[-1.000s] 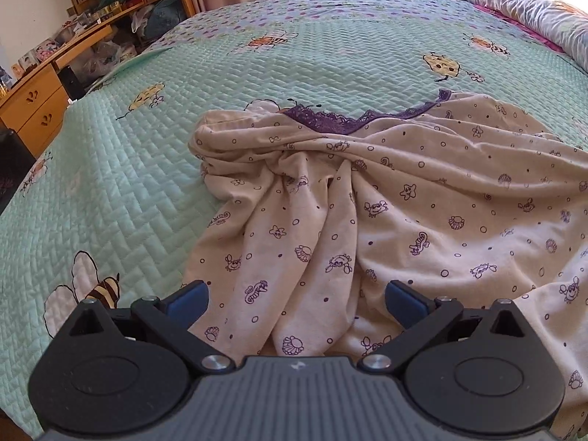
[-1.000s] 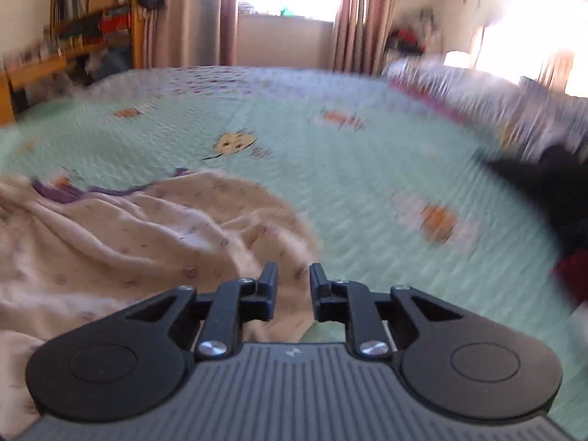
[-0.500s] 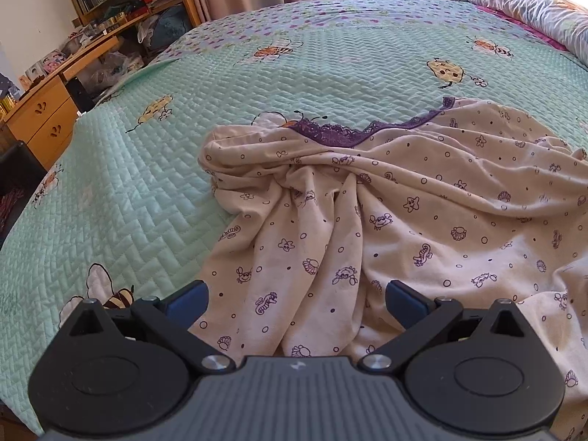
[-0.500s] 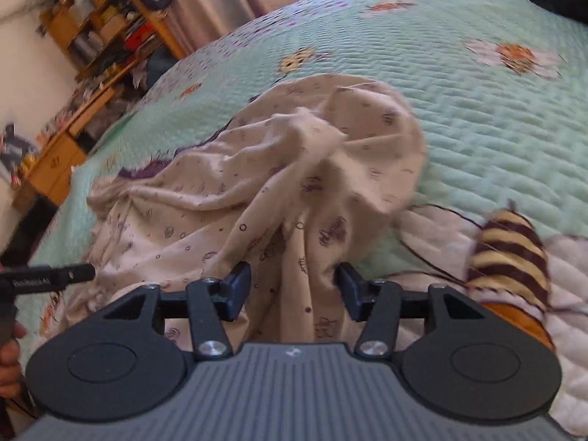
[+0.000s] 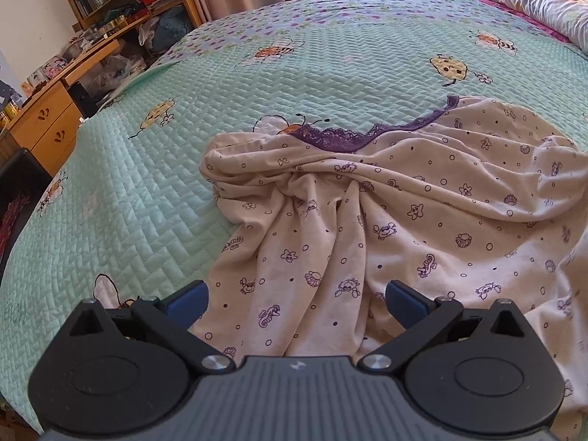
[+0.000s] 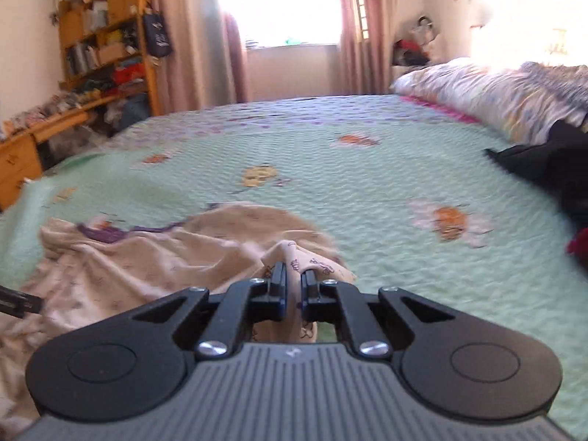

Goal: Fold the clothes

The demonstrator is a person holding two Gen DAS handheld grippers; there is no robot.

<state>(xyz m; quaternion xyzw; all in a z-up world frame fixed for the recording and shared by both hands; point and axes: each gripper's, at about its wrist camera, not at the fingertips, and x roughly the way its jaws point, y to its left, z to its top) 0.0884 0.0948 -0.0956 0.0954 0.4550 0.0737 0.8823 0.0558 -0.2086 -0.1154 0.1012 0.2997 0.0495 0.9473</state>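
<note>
clearly the cream, sea-creature-print cotton garment [image 5: 404, 202] lies crumpled on the green quilted bedspread [image 5: 147, 183]. right gripper [image 6: 293, 288] pinches a fold; left gripper [image 5: 296, 299] gapes wide above the hem. lift slowly, spreading cloth flat.

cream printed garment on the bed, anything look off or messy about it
Yes. The cream garment with purple sea-creature print and lace trim lies bunched, folds twisting into a knot near its middle, not flat. The right gripper pinches one edge; the left gripper is open above it.
</note>
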